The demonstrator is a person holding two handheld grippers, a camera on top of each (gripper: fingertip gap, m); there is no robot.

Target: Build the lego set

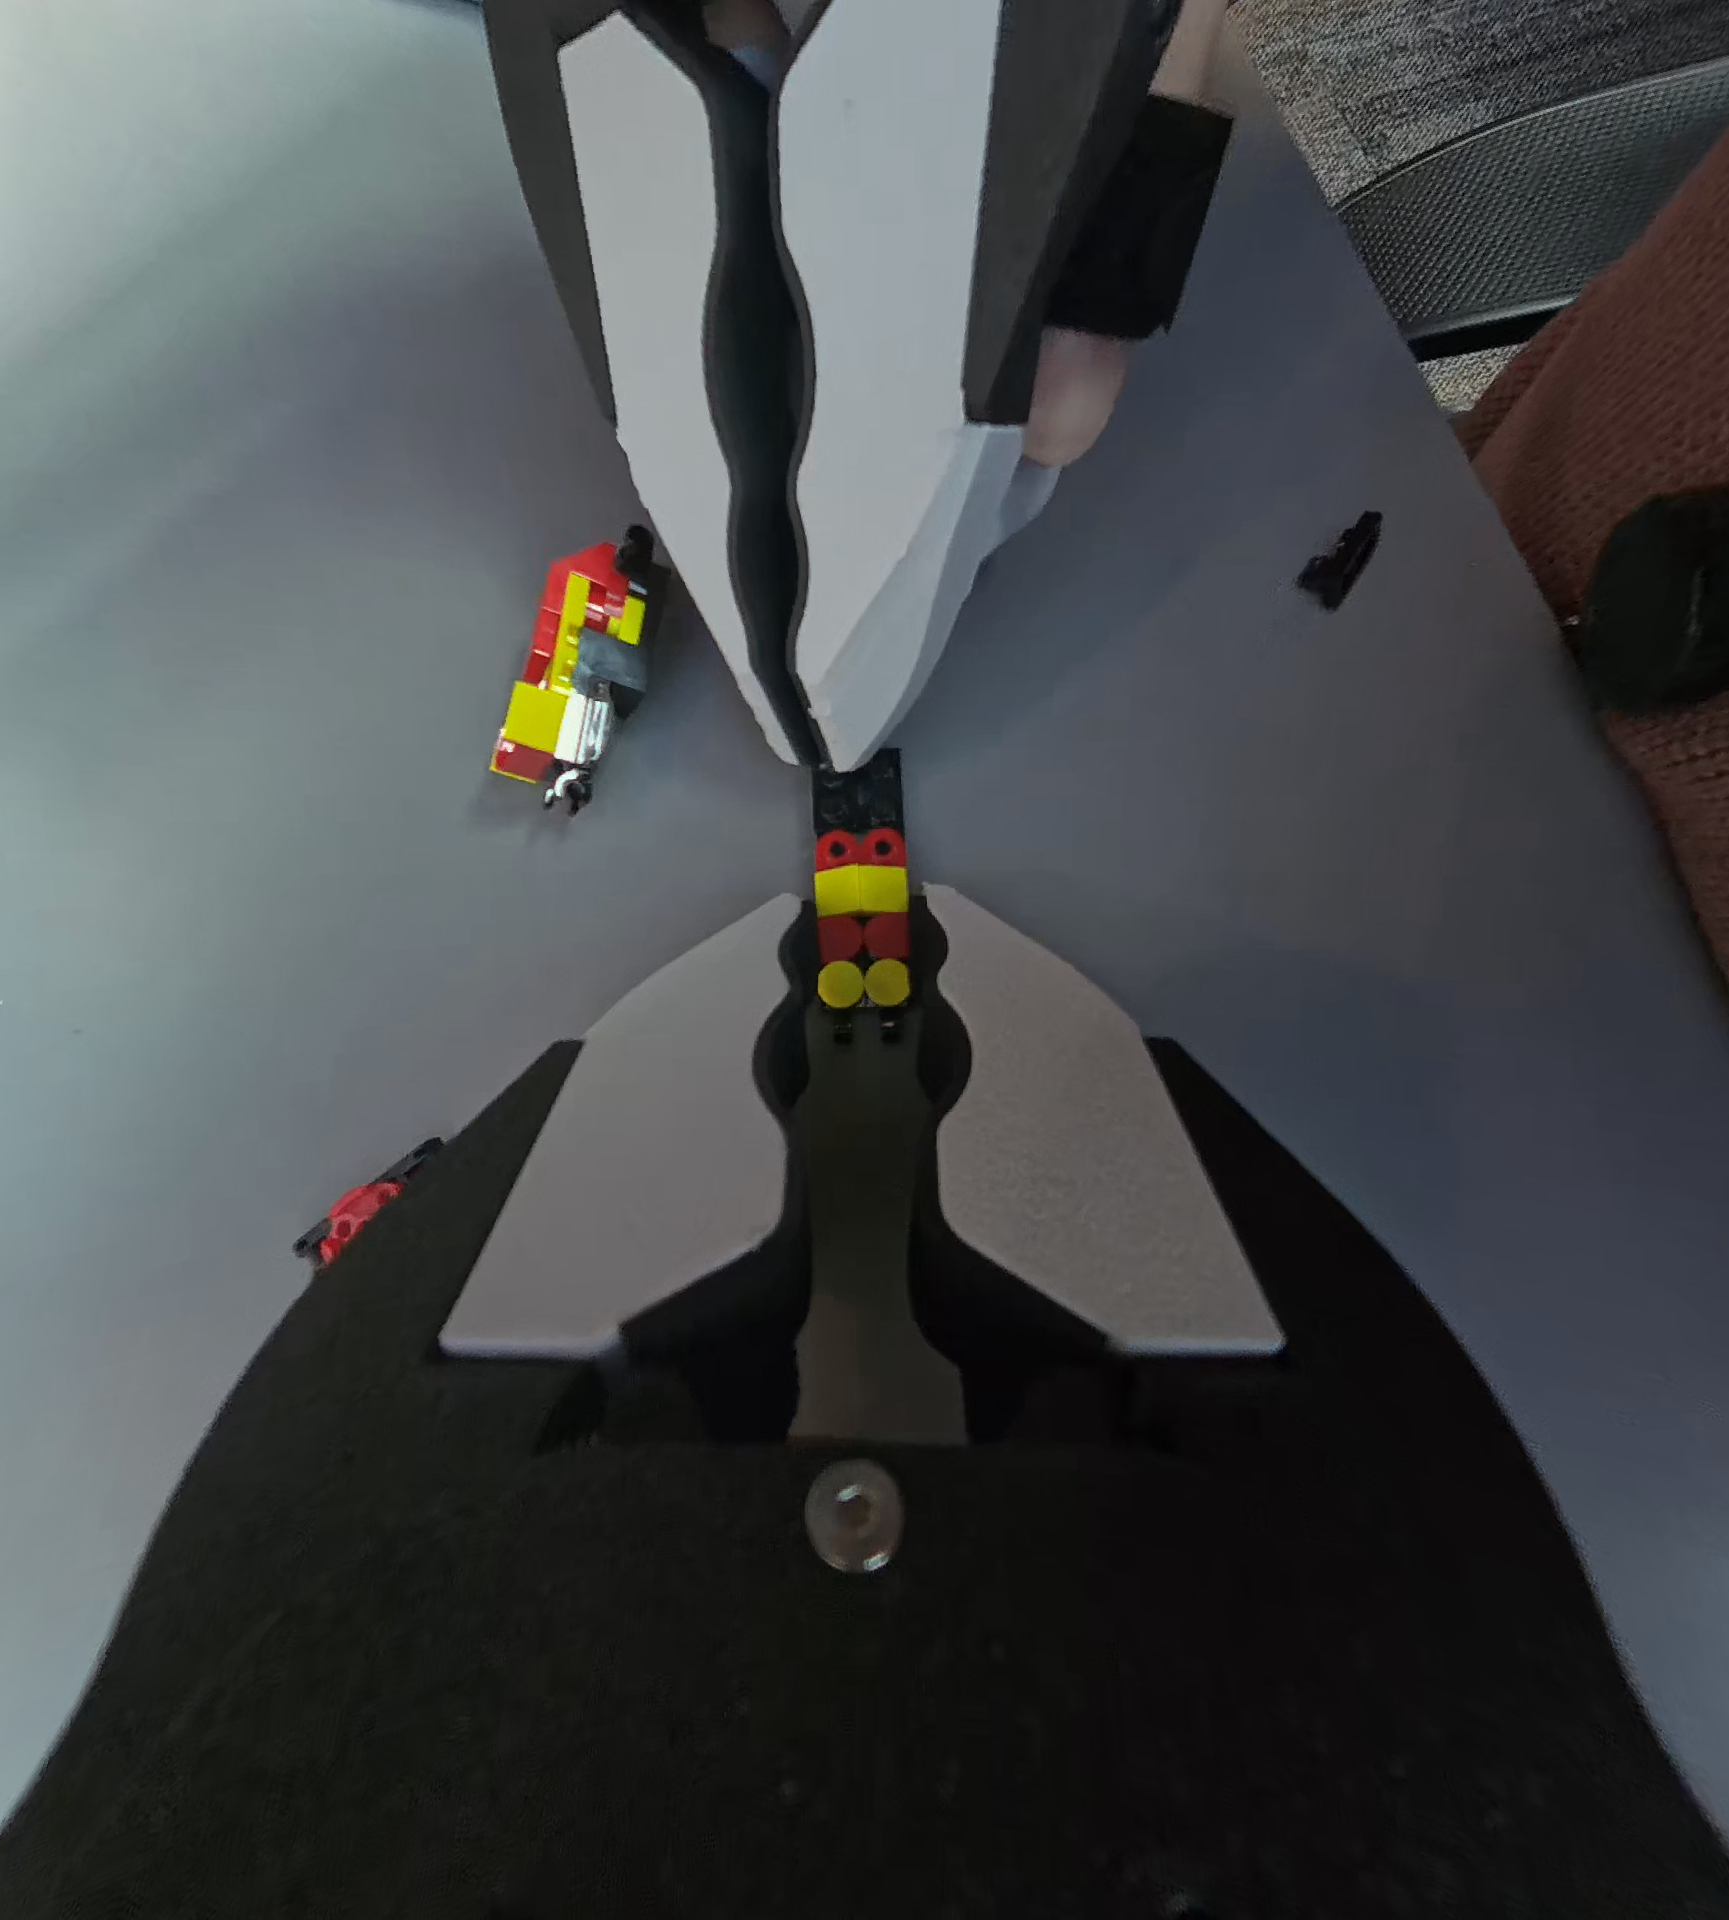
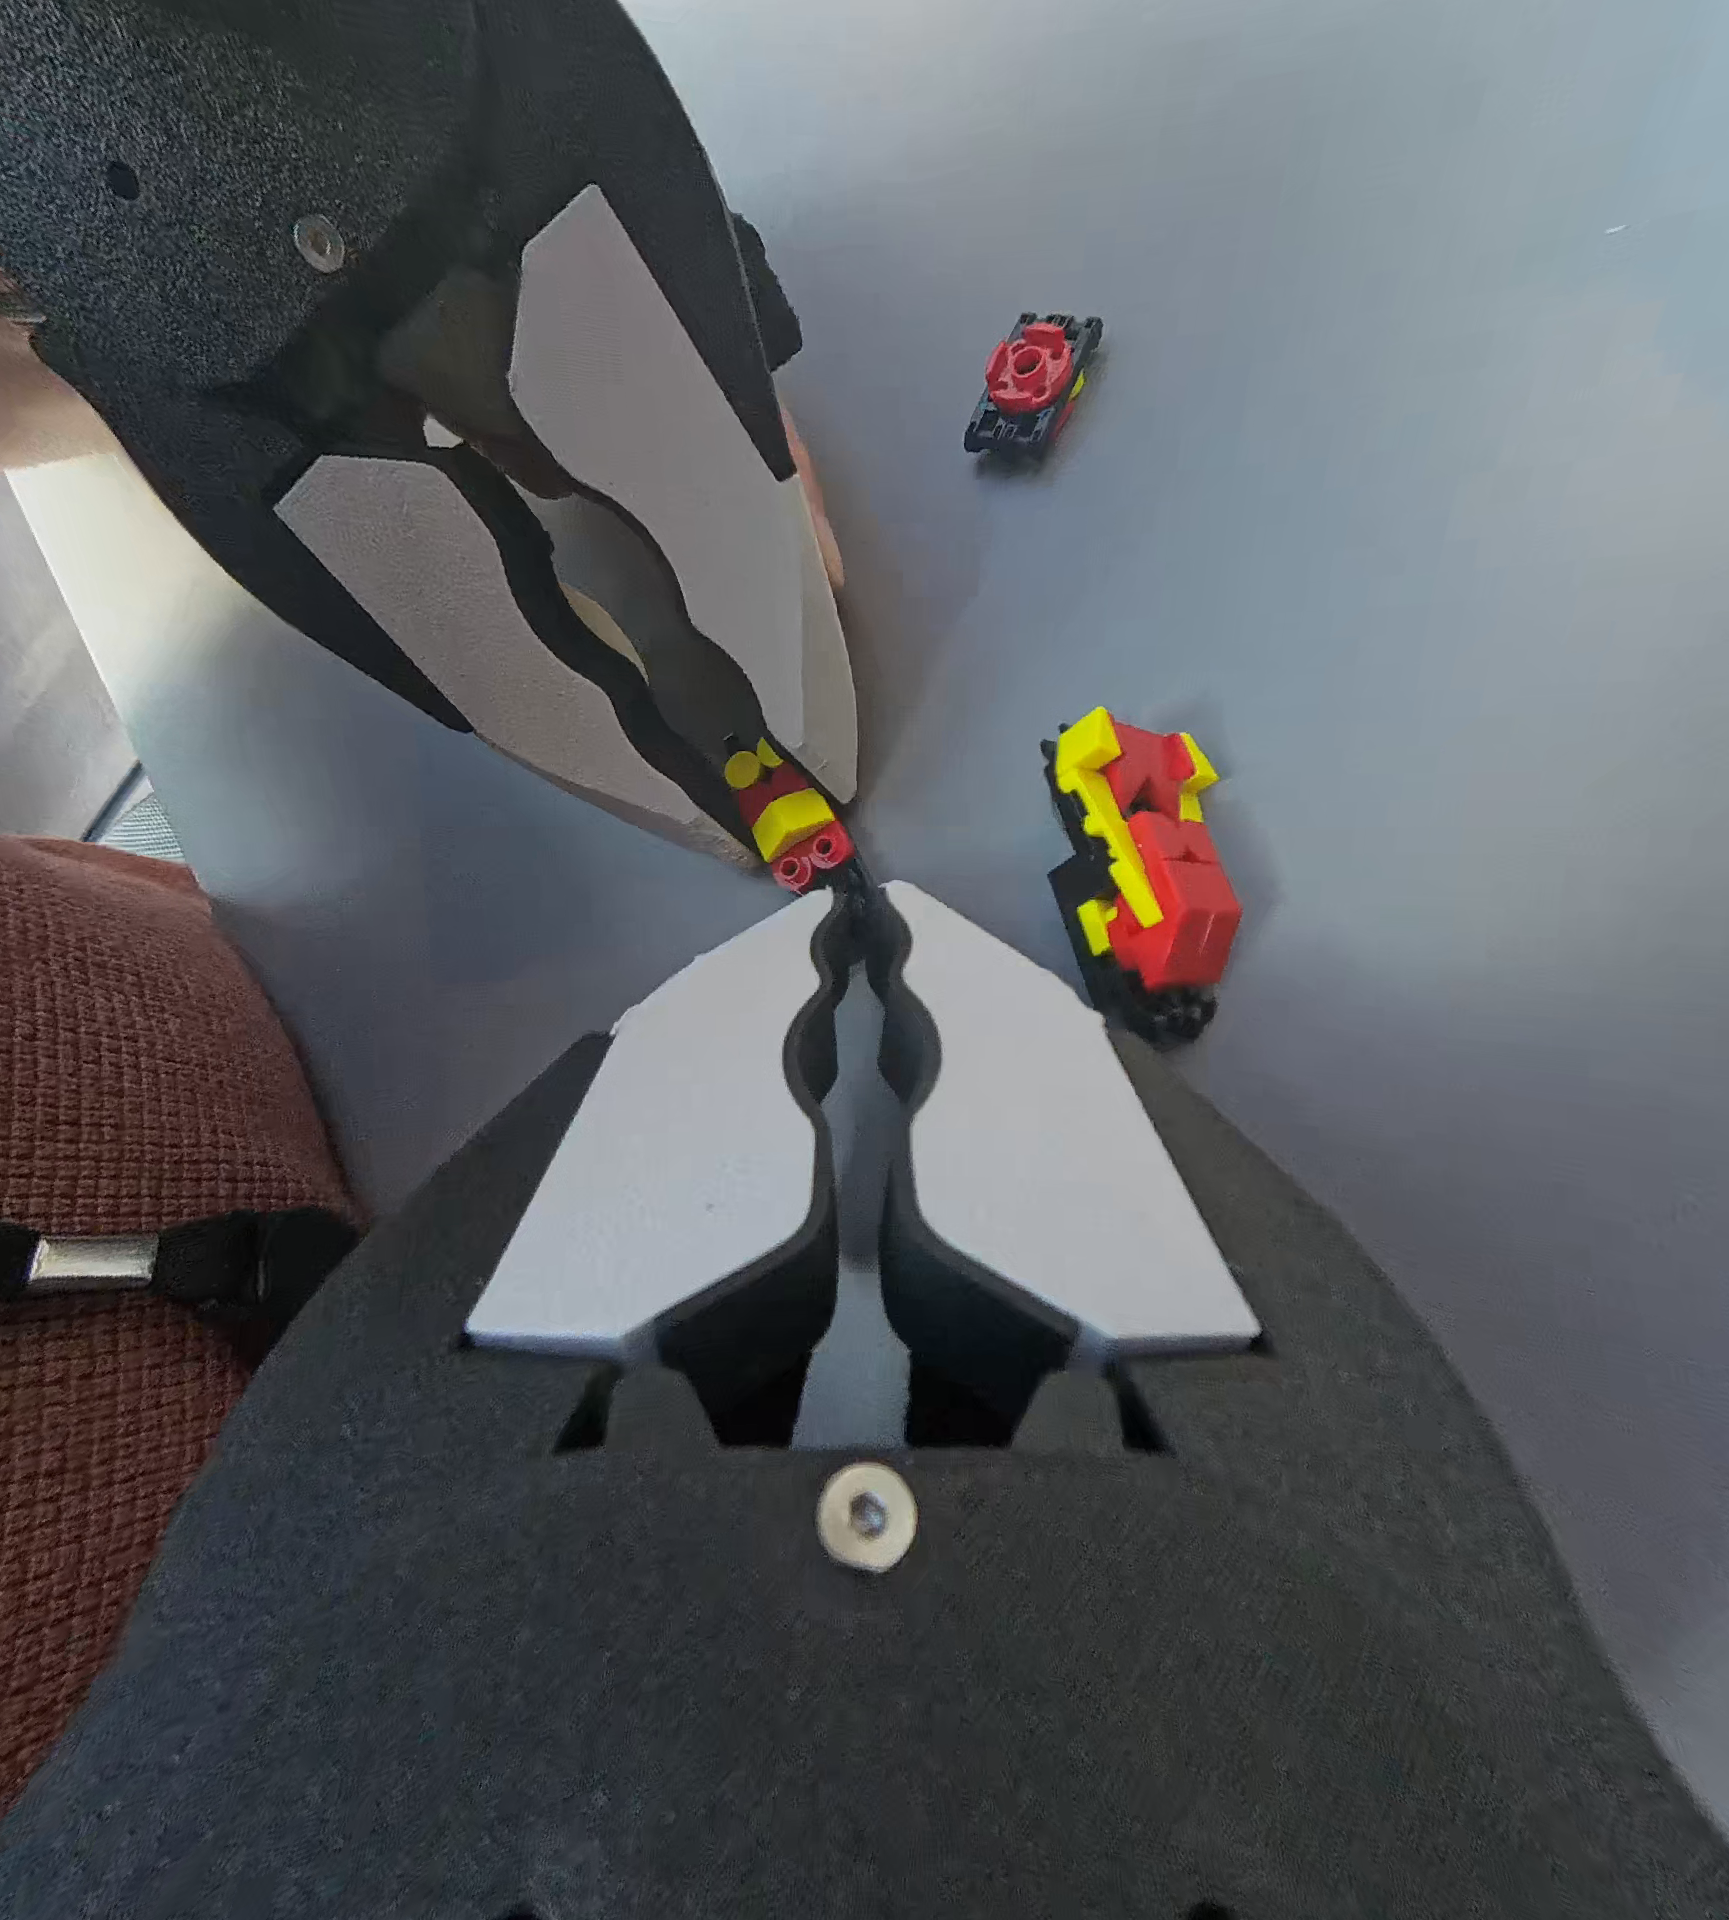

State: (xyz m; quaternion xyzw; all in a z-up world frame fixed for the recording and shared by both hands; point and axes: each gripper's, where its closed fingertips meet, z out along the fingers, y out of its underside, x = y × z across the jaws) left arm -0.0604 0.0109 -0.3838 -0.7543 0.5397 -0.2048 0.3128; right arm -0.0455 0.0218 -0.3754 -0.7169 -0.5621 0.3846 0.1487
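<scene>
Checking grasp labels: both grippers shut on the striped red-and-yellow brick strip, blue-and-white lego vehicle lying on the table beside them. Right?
One error: the lego vehicle lying on the grey table is red and yellow, not blue and white, as the right wrist view shows. Both the left gripper and right gripper do clamp the striped red-and-yellow brick strip.

**A grey table with toy pieces on it**

The table [image 2: 1462, 727] is smooth and grey. A red and yellow brick car [image 2: 1140, 873] lies on it. A small black piece with a red round top [image 2: 1033, 381] sits well apart. Another small black piece [image 1: 1341, 561] lies near the table's edge.
</scene>
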